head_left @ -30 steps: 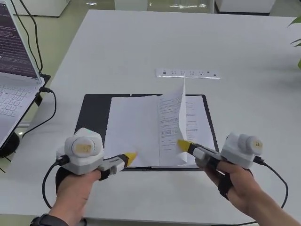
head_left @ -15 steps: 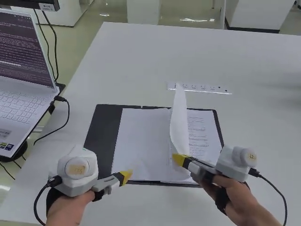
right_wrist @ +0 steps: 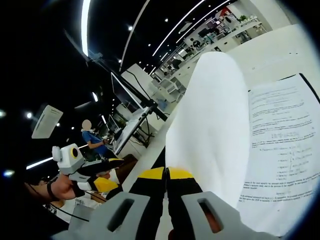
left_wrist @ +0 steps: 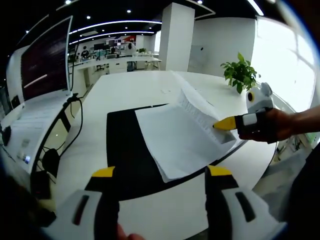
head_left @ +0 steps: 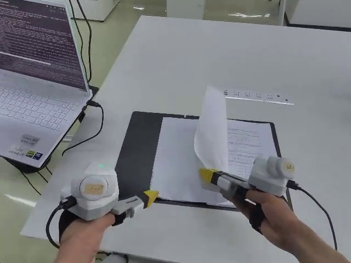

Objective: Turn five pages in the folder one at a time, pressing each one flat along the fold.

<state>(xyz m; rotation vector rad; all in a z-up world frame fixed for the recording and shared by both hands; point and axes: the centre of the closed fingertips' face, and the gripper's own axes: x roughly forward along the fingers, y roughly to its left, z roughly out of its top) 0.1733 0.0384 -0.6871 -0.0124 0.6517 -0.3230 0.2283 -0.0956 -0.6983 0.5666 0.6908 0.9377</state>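
White table [head_left: 181, 55], matte and wide. An open laptop [head_left: 38, 71] stands just off its left edge, screen lit. A white power strip [head_left: 258, 97] lies near the far edge. The floor [head_left: 109, 38] is pale green and glossy. Left gripper view: white square pillar [left_wrist: 176, 37], potted plant [left_wrist: 240, 74] beside a bright window [left_wrist: 282, 55], dark ceiling with small spot lights [left_wrist: 129, 10].

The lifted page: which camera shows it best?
The head view: the whole lifted page rises from the folder, lower edge pinched in the right tongs. The right gripper view shows its blank side close up; the left gripper view shows it smaller and bowed.
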